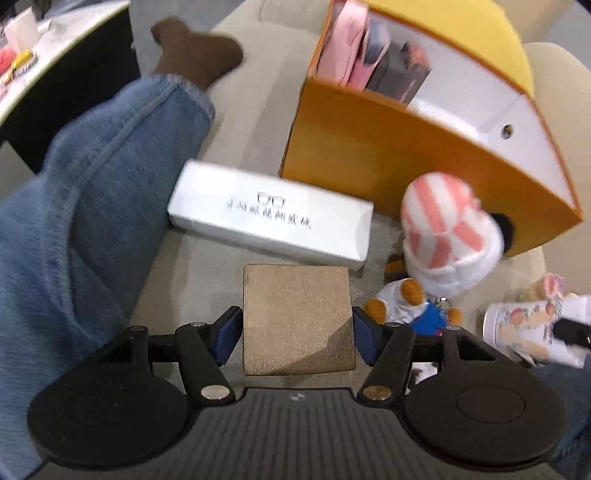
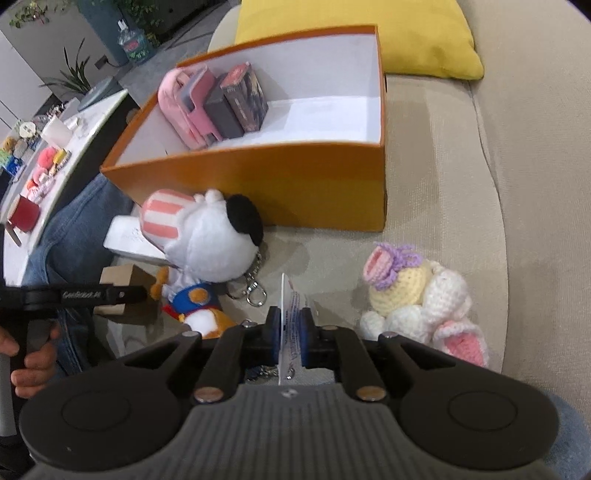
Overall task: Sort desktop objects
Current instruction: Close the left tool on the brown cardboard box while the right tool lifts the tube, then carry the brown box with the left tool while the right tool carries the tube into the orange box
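My left gripper [image 1: 297, 334] is shut on a tan square box [image 1: 297, 317], held low over the beige sofa; the box also shows in the right wrist view [image 2: 123, 280]. My right gripper [image 2: 290, 338] is shut on a thin white printed card [image 2: 290, 314], seen edge-on; it shows flat in the left wrist view [image 1: 532, 332]. An orange box [image 2: 295, 184] with a white inside stands ahead and holds a pink case [image 2: 188, 107] and two dark boxes [image 2: 236, 99]. A white glasses case [image 1: 271, 216] lies between my left gripper and the orange box [image 1: 388, 162].
A white plush dog with a pink striped hat [image 2: 203, 229] and a small bear keychain [image 2: 195, 299] lie in front of the orange box. A crocheted bunny [image 2: 421, 299] lies to the right. A yellow cushion [image 2: 369, 33] sits behind. The person's jeans leg [image 1: 92, 206] is at left.
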### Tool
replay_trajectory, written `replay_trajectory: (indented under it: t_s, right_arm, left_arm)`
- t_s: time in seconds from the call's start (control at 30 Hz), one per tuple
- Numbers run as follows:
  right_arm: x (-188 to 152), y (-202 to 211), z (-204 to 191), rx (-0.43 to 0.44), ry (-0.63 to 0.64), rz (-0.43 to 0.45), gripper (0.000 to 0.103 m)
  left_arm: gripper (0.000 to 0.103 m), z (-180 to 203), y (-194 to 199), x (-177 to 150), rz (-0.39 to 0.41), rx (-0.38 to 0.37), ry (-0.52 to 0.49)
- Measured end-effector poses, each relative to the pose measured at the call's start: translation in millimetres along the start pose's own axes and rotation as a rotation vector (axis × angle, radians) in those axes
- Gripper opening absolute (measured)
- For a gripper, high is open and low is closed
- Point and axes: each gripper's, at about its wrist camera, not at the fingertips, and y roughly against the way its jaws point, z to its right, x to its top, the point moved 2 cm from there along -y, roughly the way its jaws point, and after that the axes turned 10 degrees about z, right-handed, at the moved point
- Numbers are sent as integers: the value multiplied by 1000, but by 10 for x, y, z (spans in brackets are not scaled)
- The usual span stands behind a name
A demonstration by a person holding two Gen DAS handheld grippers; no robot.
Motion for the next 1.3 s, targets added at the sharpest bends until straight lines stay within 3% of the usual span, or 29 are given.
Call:
replay_trajectory:
  t_s: [0.27,0.57,0.83,1.03,1.17,1.3]
  right_arm:
    - [237,318,-39,57,-24,98,10]
    - [808,636,-104,86,-11,288,10]
    - [1294,312,-84,38,10,328,10]
    - [1566,-210,64,21,-19,250,10]
    - [1668,-502,190,15,-54,198,10]
    - [1762,-680,279,1,-53,174,10]
  left_arm:
    - [73,246,612,502,137,-89,-141]
    - [73,912,805,1084,245,-212,-309]
    - [73,1374,173,1542,205,-268,-411]
    - [73,1435,-447,1742,128,-301,-401]
    - [73,1497,-754,1865,72,-373,-384]
    - [73,1576,-987,1913,76,-379,-419]
